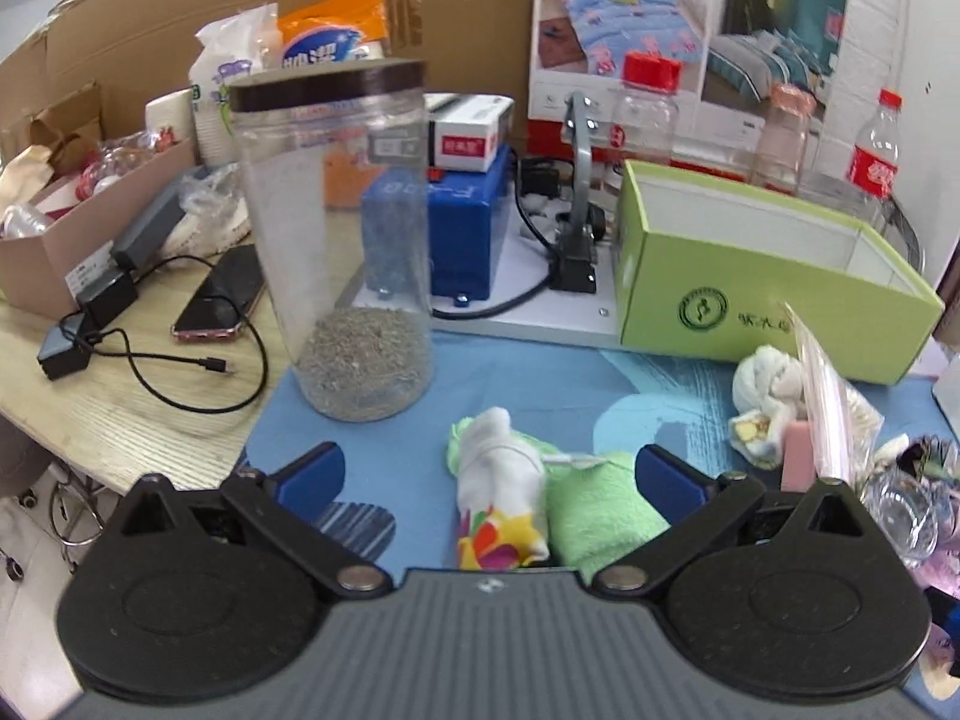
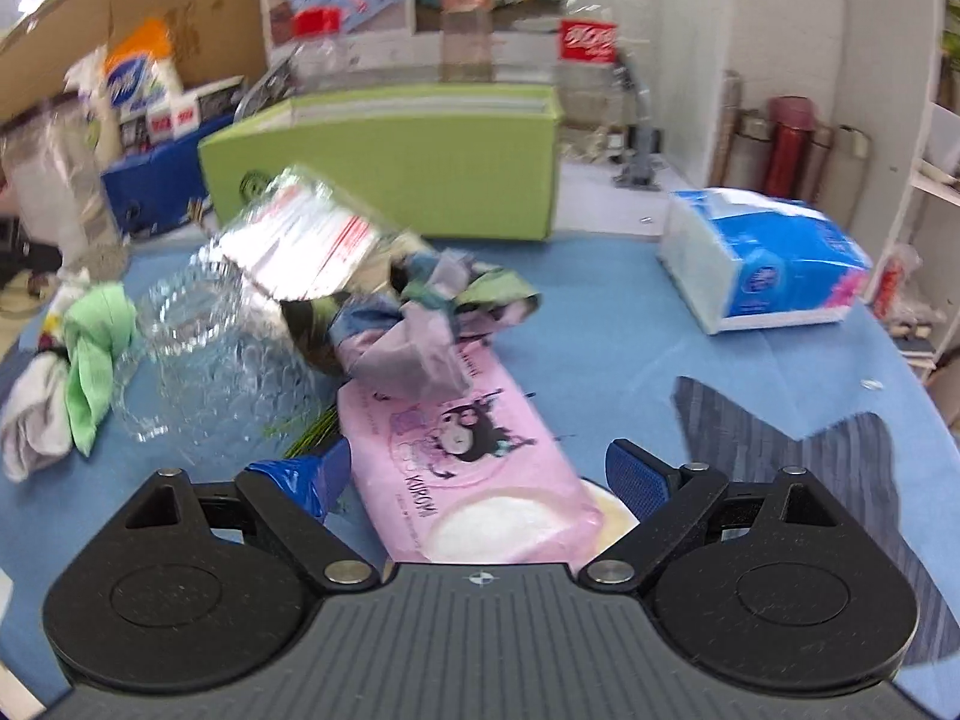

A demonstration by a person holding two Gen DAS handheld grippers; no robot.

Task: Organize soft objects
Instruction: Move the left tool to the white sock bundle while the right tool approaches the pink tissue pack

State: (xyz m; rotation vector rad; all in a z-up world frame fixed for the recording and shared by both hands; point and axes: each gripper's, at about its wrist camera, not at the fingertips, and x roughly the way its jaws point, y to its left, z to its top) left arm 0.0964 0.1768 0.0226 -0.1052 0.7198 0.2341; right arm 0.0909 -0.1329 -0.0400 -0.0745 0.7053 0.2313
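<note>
In the left wrist view my left gripper [image 1: 489,471] is open, its blue pads either side of a rolled white sock with a coloured toe [image 1: 501,495] and a green towel [image 1: 594,507] on the blue cloth. A white knotted cloth [image 1: 765,387] lies near the open green box [image 1: 750,276]. In the right wrist view my right gripper [image 2: 489,477] is open around a pink Kuromi tissue pack [image 2: 474,456]. A crumpled patterned cloth [image 2: 432,306] lies beyond it. The green towel [image 2: 93,354] and a white sock [image 2: 33,414] lie at the left.
A tall clear jar with grey grit [image 1: 339,234] stands left of the green box. A clear glass bowl [image 2: 216,348] and a plastic bag [image 2: 300,240] lie left of the pink pack. A blue tissue pack [image 2: 762,258] sits at the right. Bottles, cables and a phone [image 1: 222,294] crowd the back.
</note>
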